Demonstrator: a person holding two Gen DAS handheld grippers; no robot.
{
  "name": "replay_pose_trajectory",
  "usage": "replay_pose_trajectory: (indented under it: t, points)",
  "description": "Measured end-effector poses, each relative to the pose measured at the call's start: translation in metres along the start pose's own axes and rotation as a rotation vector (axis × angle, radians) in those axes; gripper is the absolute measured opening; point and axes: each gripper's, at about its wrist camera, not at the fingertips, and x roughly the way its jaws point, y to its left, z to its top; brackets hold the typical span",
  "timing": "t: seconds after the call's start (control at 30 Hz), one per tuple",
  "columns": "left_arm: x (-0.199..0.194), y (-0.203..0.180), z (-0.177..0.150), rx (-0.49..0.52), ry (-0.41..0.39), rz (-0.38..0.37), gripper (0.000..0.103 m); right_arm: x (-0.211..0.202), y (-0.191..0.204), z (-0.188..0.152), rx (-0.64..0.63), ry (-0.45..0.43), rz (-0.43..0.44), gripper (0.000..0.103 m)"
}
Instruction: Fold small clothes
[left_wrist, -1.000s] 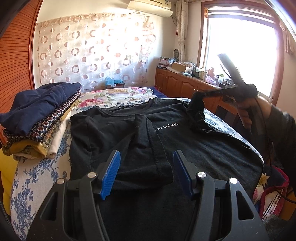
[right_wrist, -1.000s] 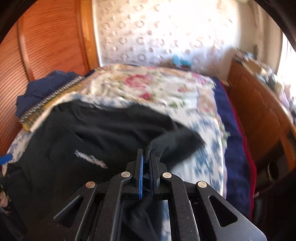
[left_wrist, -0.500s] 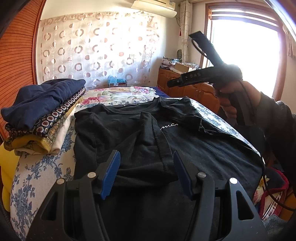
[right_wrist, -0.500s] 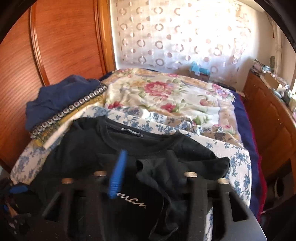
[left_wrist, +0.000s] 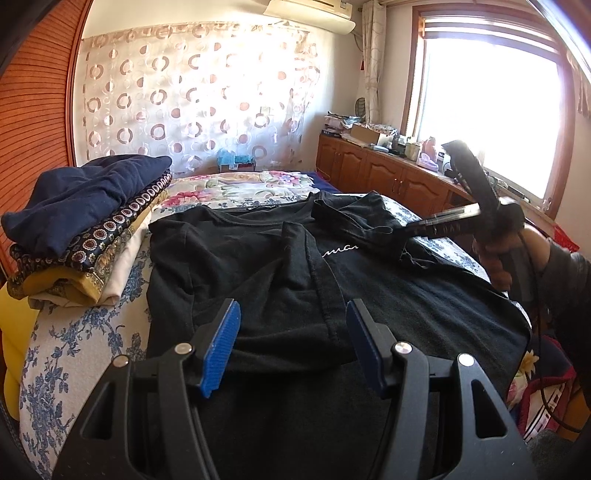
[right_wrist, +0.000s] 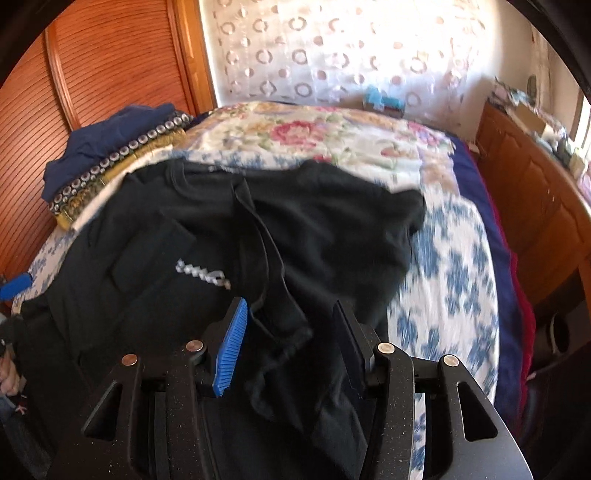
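Since the bed (left_wrist: 74, 343) takes up most of both views, start there: floral cover w/ blue print, spread wide, everything else sits on it. A black T-shirt (left_wrist: 236, 266) lies flat across the near half, collar toward the far end, white script on the chest. Its left side + sleeve are already turned in over the front; the right sleeve (right_wrist: 280, 332) is bunched and only partly brought over, edge curled, not flat. On the bed's left edge, just beside the shirt, a stack of folded clothes (left_wrist: 81, 206), navy piece on top.

Step in hand, as I judge it: side folds. Left done, right half-done.

Right gripper (right_wrist: 291, 343): jaws wide apart, straddling the bunched sleeve fabric, nothing pinched. The left wrist view shows it low over the shirt's right shoulder. Right view is blurred, so contact w/ cloth can't be told exactly.

Left gripper (left_wrist: 291, 343): jaws wide too, holding nothing, hovering above the folded-in left panel near the hem.

Next move prob. calls for the right tool to close on the sleeve edge, draw it in flat across the chest so both sides match, then both tools take the hem and fold bottom up to collar. Risk: loose sleeve rumples under the fold.
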Motion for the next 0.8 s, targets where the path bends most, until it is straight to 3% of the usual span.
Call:
replay_pose_trajectory:
  t: [0.2,0.33,0.57,0.8]
  points:
    - [0.0,-0.001,0.001,0.002,0.001,-0.001,0.06,0.008,-0.003,-0.012,0.013,0.026,0.027,0.035]
    - [0.0,-0.001,0.001,0.002,0.002,0.001,0.06,0.008,0.006,-0.012,-0.01,0.013,0.057,0.006]
    - [-0.001,0.003,0.0,-0.007,-0.003,0.003,0.06,-0.017,0.033,-0.014,-0.056,-0.044,0.115,0.002]
    - [-0.001,0.003,0.0,-0.009,-0.004,0.003,0.06,-0.023,0.067,-0.027,-0.131,-0.017,0.167,0.005]
